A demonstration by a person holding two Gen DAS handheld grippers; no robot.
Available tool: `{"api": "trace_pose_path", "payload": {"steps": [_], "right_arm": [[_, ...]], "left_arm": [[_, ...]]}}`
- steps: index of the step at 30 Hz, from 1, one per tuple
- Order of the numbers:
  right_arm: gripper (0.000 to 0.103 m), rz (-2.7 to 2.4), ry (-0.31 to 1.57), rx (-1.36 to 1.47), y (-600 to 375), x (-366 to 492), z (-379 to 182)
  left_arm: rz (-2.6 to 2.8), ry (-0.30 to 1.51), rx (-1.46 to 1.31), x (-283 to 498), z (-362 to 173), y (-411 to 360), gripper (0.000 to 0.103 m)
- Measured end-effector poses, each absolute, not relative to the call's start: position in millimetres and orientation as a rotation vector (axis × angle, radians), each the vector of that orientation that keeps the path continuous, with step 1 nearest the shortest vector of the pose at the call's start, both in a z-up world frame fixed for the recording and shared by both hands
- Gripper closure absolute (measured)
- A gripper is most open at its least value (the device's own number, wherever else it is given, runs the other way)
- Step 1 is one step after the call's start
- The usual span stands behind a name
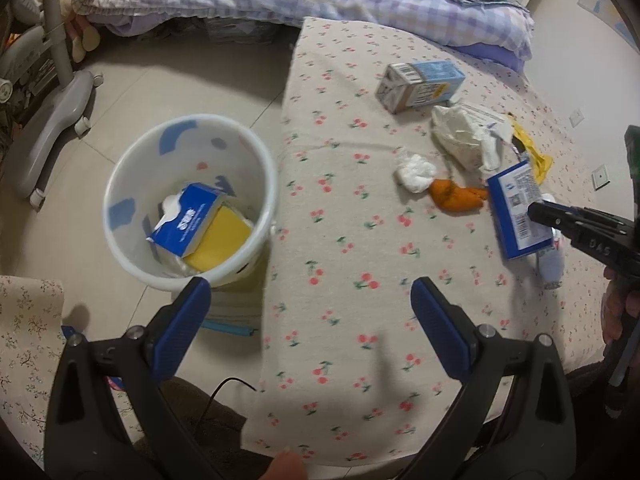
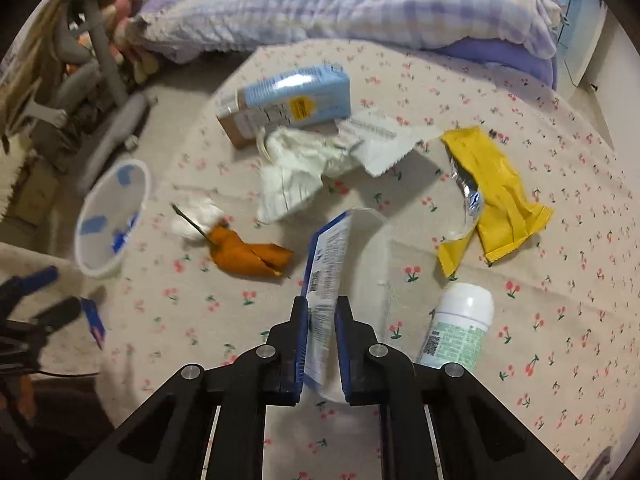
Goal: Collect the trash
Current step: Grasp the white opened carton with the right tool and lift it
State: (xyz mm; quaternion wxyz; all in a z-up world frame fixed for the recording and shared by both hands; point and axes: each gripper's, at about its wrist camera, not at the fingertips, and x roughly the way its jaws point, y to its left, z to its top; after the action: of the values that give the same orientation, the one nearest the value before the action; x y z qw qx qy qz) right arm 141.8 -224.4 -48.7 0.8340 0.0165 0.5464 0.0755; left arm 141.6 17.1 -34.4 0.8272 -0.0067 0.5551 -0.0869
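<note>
We see a bed (image 1: 340, 208) with a cherry-print sheet and a tiled floor (image 1: 168, 80) beside it. No label is clear enough to read. The white bin (image 1: 120, 216) on the floor holds a blue tissue pack (image 1: 188, 220) and a yellow sponge (image 1: 220, 244). Our right gripper (image 2: 322, 308) is clamped on a blue-edged packet (image 2: 326, 264); our left gripper (image 1: 310, 294) stands apart, holding nothing.

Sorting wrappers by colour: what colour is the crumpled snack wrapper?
Yellow, silver inside: snack wrapper, clearest in the right wrist view.

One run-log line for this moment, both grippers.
left gripper: open, empty | right gripper: shut on blue-and-white packet | bin: holds tissue box | orange peel: on bed
</note>
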Motion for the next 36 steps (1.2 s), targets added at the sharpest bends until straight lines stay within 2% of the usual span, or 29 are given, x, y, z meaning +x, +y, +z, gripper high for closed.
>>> {"api": "trace_pose_path", "payload": {"steps": [4,9,11,14,16,17,25,26,27,28,36], "right_arm": [[0.096,0.184,1.091,0.081,-239,132,-27],[0.094,0.213,1.099,0.186,-261,125,-26],[0.074,0.211,1.136,0.233,-268,129,-33],[0.054,0.21,1.151,0.272,-270,131,-38],[0.046,0.216,1.145,0.27,-266,132,-38],[0.045,0.223,1.146,0.261,-262,134,-38],[0.045,0.216,1.223,0.189,-235,149,-61],[0.047,0.214,1.235,0.175,-231,151,-66],[0.055,0.215,1.24,0.168,-229,151,-68],[0.079,0.222,1.252,0.15,-227,152,-71],[0.081,0.179,1.108,0.184,-267,133,-25]], "left_arm": [[-0.238,1.17,-0.001,143,-29,-10,0.003],[-0.302,1.164,0.029,146,-25,-44,0.003],[-0.307,1.165,0.034,148,-25,-48,0.003],[-0.296,1.171,0.016,152,-27,-46,0.003],[-0.279,1.174,0.002,154,-27,-40,0.003],[-0.27,1.175,-0.001,154,-28,-37,0.003],[-0.229,1.185,-0.008,151,-33,-19,0.003],[-0.227,1.187,-0.008,151,-33,-18,0.003],[-0.227,1.188,-0.011,151,-33,-18,0.003],[-0.229,1.188,-0.011,151,-32,-18,0.003],[-0.303,1.157,-0.008,152,-21,-55,0.003]]}}
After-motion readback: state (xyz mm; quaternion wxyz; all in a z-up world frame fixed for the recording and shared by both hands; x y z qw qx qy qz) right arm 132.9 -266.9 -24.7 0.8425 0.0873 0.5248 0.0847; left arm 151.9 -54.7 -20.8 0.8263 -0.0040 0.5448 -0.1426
